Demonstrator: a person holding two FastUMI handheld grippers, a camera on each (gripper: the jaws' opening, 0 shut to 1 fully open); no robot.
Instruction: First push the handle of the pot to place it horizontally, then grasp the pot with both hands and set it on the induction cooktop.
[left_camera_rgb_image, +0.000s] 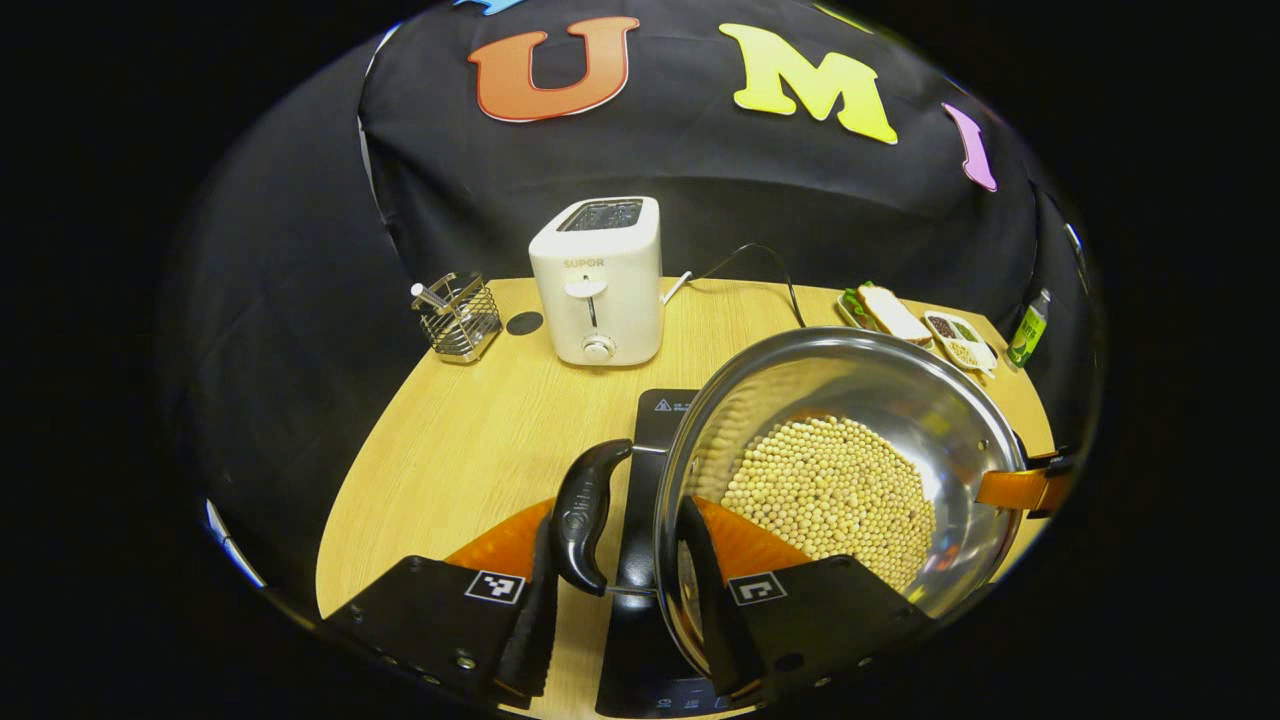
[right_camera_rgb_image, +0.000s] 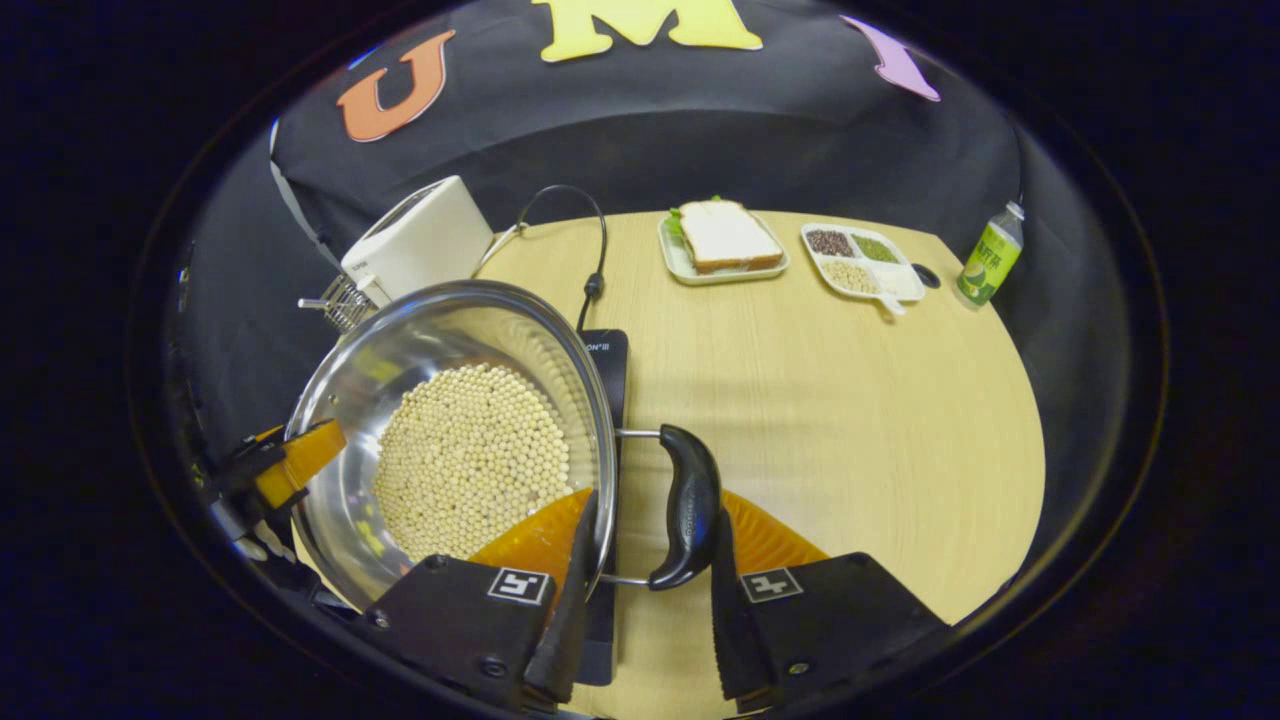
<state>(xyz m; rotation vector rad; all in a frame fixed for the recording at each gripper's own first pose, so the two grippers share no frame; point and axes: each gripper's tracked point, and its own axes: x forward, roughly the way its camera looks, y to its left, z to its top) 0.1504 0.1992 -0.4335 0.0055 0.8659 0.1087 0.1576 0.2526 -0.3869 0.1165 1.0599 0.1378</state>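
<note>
The steel pot (left_camera_rgb_image: 840, 470), its bottom covered with pale round beans (left_camera_rgb_image: 830, 495), sits between the two grippers, over the black induction cooktop (left_camera_rgb_image: 640, 560) that lies flat on the wooden desk (left_camera_rgb_image: 470, 440). Whether the pot's base rests on the glass or hangs just above it cannot be told. The pot's handle axis runs across the desk from one gripper to the other, one black side handle at each end, and each gripper is nearest its own handle.

The left gripper (left_camera_rgb_image: 618, 625) has its jaws spread, one outside the left handle (left_camera_rgb_image: 585, 515) and the other inside the pot's rim; they straddle handle and rim, and firm contact on both sides is not clear. The right gripper (right_camera_rgb_image: 645, 620) mirrors this in the right gripper view, jaws apart around the right handle (right_camera_rgb_image: 685, 505) and the rim, with a visible gap to the handle.

The coming move likely turns on keeping both handles level while the pot settles centred on the cooktop.

Behind stand a white toaster (left_camera_rgb_image: 598, 280), a wire utensil rack (left_camera_rgb_image: 458, 318), a sandwich plate (right_camera_rgb_image: 722, 240), a divided tray of grains (right_camera_rgb_image: 862, 262) and a green bottle (right_camera_rgb_image: 988, 258).
</note>
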